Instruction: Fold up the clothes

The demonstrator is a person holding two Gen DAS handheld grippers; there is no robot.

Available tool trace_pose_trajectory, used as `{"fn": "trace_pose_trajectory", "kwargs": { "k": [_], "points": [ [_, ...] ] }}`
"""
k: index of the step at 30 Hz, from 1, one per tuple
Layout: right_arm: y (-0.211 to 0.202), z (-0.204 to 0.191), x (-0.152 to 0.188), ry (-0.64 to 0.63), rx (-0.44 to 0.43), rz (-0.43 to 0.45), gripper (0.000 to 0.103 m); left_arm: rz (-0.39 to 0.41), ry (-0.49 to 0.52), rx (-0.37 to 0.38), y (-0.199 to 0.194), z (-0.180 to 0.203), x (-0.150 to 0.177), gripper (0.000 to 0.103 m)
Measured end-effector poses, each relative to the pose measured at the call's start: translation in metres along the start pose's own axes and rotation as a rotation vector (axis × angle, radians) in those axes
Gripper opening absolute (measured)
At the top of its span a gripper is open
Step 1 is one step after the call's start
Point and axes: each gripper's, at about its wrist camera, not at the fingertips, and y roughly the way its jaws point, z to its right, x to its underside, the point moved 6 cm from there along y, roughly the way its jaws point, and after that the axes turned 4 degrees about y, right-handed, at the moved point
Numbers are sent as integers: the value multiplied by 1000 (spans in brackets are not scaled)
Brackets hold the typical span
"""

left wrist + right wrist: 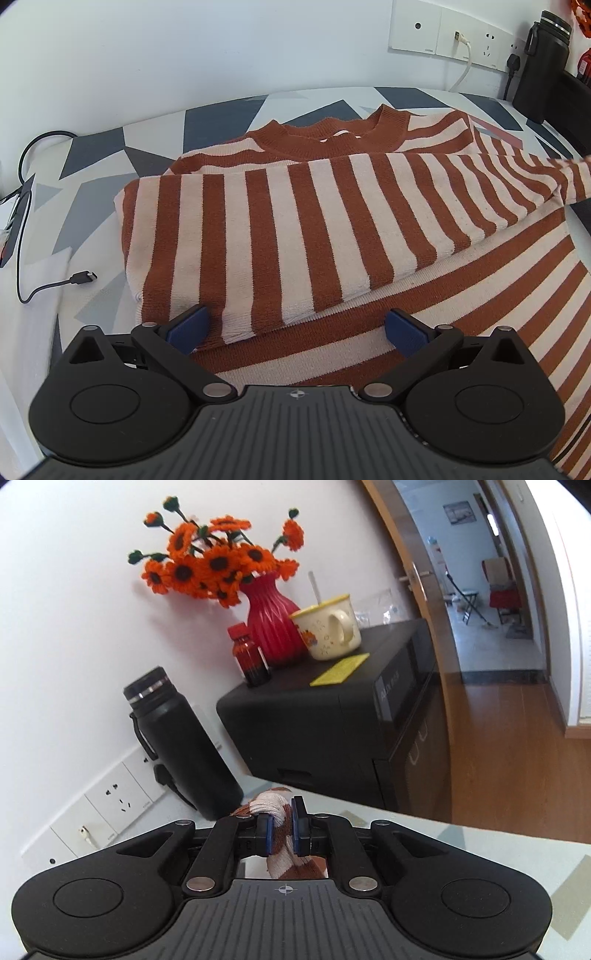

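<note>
A rust-and-cream striped sweater (295, 229) lies on the patterned table, collar (332, 136) toward the wall. One sleeve is folded across the body. My left gripper (295, 328) is open, its blue pads on either side of the folded sleeve's cuff end, just above the cloth. My right gripper (282, 829) is shut on a bunched piece of the striped sweater (280, 834), held up off the table near its right end. The sweater stretches away to the right edge in the left wrist view (569, 173).
A black USB cable (48, 284) lies left of the sweater. A black flask (181, 749) stands by wall sockets (118, 805). A black appliance (325, 731) carries a red vase (273, 627), cup (328, 627) and small bottle (251, 657). An open doorway (480, 590) is at right.
</note>
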Motion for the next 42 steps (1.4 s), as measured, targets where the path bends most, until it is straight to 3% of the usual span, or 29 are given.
{"fn": "trace_pose_trajectory", "kwargs": {
  "k": [3, 9, 13, 17, 23, 28, 32, 37, 41, 42],
  "points": [
    [3, -1, -5, -28, 5, 3, 9, -5, 0, 0, 0, 0, -1, 103],
    [37, 7, 17, -29, 47, -179, 10, -3, 4, 0, 0, -1, -1, 103],
    [34, 1, 19, 43, 26, -147, 10, -3, 12, 4, 0, -1, -2, 103],
    [16, -29, 9, 97, -125, -95, 11, 4, 18, 7, -1, -1, -1, 103],
    [-17, -131, 24, -93, -409, -141, 19, 12, 35, 16, -2, -1, 1, 103],
    [-46, -217, 90, -290, -648, -262, 21, 11, -26, 80, -15, -16, 5, 103],
    [-60, -262, 168, -483, -747, -378, 21, 44, -163, 147, -36, -43, 13, 103],
    [-66, -290, 258, -733, -794, -517, 21, 117, -219, 118, -63, -73, 20, 103],
    [-71, -283, 305, -833, -750, -630, 22, 125, -253, 100, -69, -88, 22, 103],
    [-71, -279, 309, -853, -732, -637, 27, 126, -264, 98, -69, -90, 21, 103]
  ]
}}
